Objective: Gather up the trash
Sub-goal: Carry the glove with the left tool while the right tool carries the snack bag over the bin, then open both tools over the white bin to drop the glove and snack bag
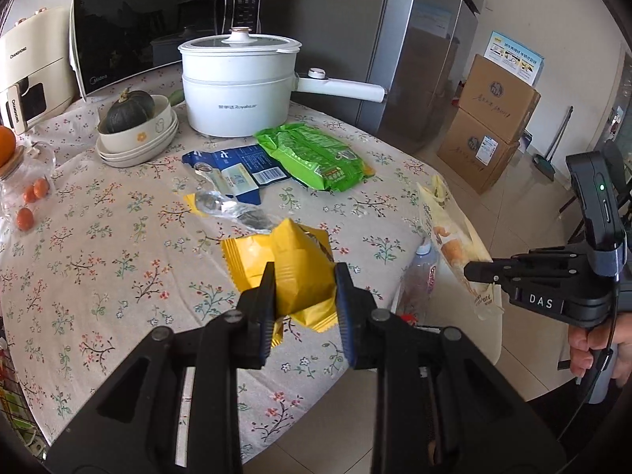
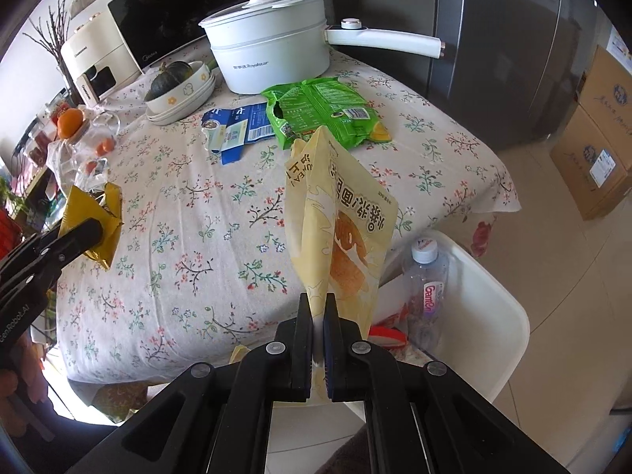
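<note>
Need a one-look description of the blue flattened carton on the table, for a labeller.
Start at the big white electric pot at the back of the floral tablecloth. Directly in front of it lie two wrappers side by side: the blue carton is left of the green bag. It alone is blue, with a white barcode panel.

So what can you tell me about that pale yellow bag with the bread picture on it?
The pale yellow bag is a thin, crinkly plastic wrapper printed with a golden bun and dark characters. It looks empty and creased, standing upright in the air, pinched at its bottom edge by the right tool, above the table's edge and the white bin.
</note>
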Demonstrator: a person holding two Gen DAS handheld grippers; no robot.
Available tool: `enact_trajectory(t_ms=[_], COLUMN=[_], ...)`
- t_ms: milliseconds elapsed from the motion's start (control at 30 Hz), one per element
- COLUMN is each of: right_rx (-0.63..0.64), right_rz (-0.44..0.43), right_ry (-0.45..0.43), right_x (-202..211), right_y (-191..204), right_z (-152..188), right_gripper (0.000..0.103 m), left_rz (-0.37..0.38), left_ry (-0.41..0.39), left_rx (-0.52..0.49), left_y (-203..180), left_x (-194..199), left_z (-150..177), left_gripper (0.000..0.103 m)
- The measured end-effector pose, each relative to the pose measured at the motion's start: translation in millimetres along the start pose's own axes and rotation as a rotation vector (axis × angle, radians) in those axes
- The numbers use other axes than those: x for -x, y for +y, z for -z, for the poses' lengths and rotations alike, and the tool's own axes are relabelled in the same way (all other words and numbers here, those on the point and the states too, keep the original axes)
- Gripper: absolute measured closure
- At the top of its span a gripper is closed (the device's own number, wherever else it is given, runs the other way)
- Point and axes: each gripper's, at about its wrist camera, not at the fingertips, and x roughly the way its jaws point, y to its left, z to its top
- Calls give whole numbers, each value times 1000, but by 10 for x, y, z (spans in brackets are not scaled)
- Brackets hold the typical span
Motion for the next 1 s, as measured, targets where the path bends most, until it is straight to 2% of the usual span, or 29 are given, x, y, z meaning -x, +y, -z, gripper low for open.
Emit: enact_trajectory(t_ms=[367,600,933,1000], right_rx=[-110,-166,-226,-231], right_rz=[20,30,43,48], right_ry=[67,103,131,136], right_x=[-84,-119,-171,-191], right_y=[-710,-1025,-1321,-1355], right_z=[290,428,537,548], right_gripper=[98,97,97,97], left_rz=[110,176,220,228], left_ry=[48,103,167,172], left_rx=[-164,-235,-272,-283], left_y=[-803,-1237,-1535,-1565], left_x=[-335,-583,-926,-968], left_z=[127,231,375,398], left_gripper=[74,73,73,69])
